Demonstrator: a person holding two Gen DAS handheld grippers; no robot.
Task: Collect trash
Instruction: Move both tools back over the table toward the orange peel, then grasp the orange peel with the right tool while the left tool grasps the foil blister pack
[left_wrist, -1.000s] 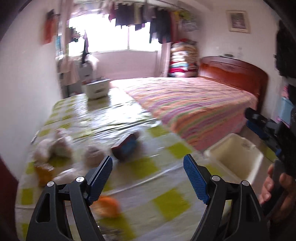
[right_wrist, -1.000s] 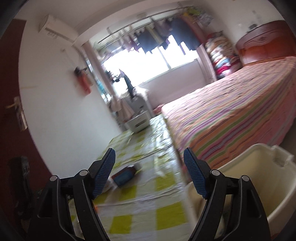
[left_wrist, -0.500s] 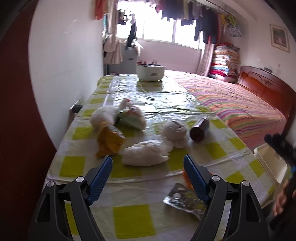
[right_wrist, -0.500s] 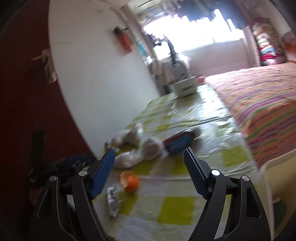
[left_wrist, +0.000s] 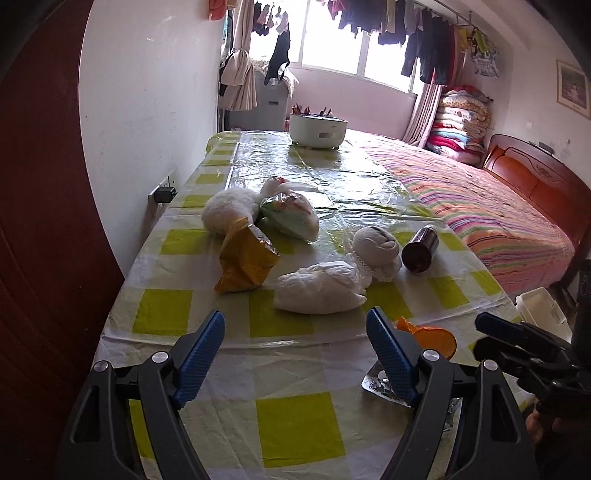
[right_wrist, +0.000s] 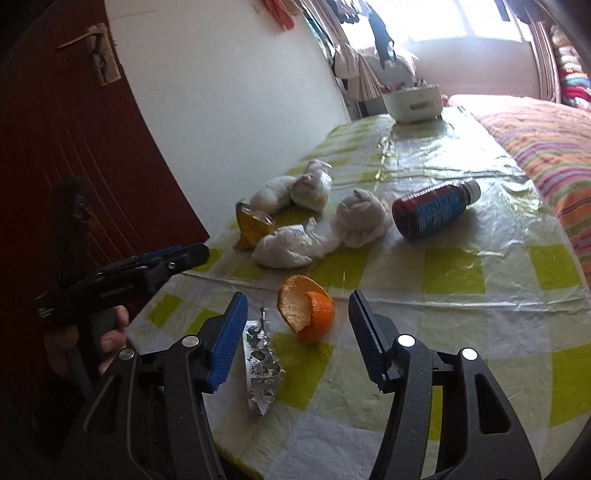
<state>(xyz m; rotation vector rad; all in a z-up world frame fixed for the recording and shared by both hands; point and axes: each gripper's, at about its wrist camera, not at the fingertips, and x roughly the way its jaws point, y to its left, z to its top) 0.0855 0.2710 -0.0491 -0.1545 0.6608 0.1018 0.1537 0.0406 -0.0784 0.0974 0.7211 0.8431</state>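
Tools both spread wide, empty, left tool (left_wrist: 295, 343) and right tool (right_wrist: 297, 317) hovering over table (right_wrist: 461, 280)

1. The tablecloth (left_wrist: 162, 314) was checked in lime green and white.
2. The peel (right_wrist: 306, 312) was orange, pale inside.
3. The wrapper (right_wrist: 260, 373) was silver.
4. The pouch (left_wrist: 245, 264) was gold.
5. The bottle (right_wrist: 432, 210) was dark with a blue label.
6. The bedspread (left_wrist: 491, 210) was striped pink, orange and green.
7. The pads (left_wrist: 201, 354) were blue.
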